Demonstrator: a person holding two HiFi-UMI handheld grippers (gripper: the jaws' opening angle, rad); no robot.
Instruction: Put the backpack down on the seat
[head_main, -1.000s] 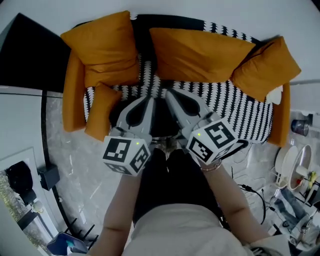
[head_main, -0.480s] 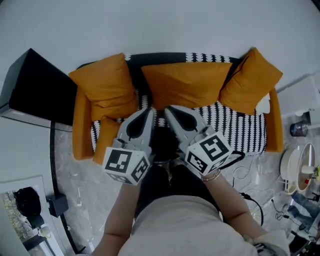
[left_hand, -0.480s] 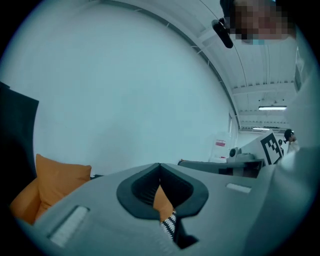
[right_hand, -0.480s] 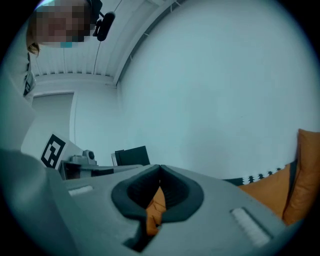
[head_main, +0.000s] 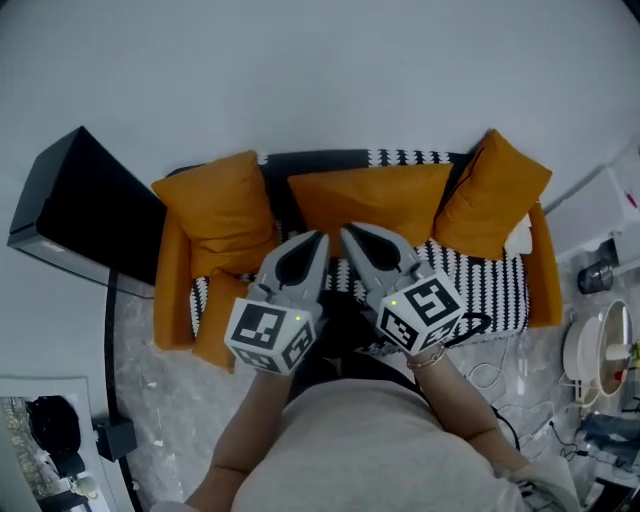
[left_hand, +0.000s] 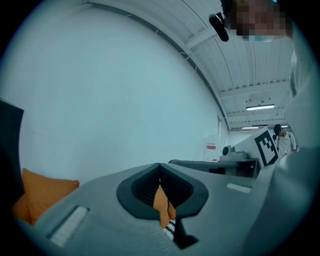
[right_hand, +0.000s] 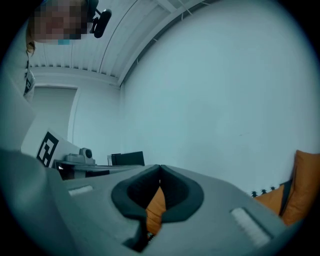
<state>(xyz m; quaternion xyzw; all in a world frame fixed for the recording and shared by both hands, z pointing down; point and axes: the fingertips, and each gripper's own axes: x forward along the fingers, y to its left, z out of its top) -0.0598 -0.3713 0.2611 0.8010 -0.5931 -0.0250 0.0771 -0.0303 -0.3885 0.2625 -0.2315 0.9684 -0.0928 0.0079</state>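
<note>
A sofa with a black-and-white patterned seat (head_main: 480, 285) and orange cushions (head_main: 370, 205) stands against the wall in the head view. My left gripper (head_main: 318, 238) and right gripper (head_main: 350, 232) are held side by side over the seat's middle, tips pointing at the back cushions. Both are shut with nothing between the jaws. A dark shape (head_main: 340, 315) shows between and below them; I cannot tell whether it is the backpack. In the left gripper view the closed left gripper (left_hand: 160, 166) frames a sliver of orange cushion. The right gripper (right_hand: 160, 167) shows the same in its own view.
A black box-like cabinet (head_main: 85, 210) stands left of the sofa. Cables (head_main: 490, 375) lie on the marble floor at the right, beside round white items (head_main: 600, 350). A black loop (head_main: 478, 325) hangs by my right gripper. A pale wall rises behind the sofa.
The sofa now looks smaller and farther off, and more wall shows above it. Both grippers have stayed shut and side by side, a little higher against the cushions.
</note>
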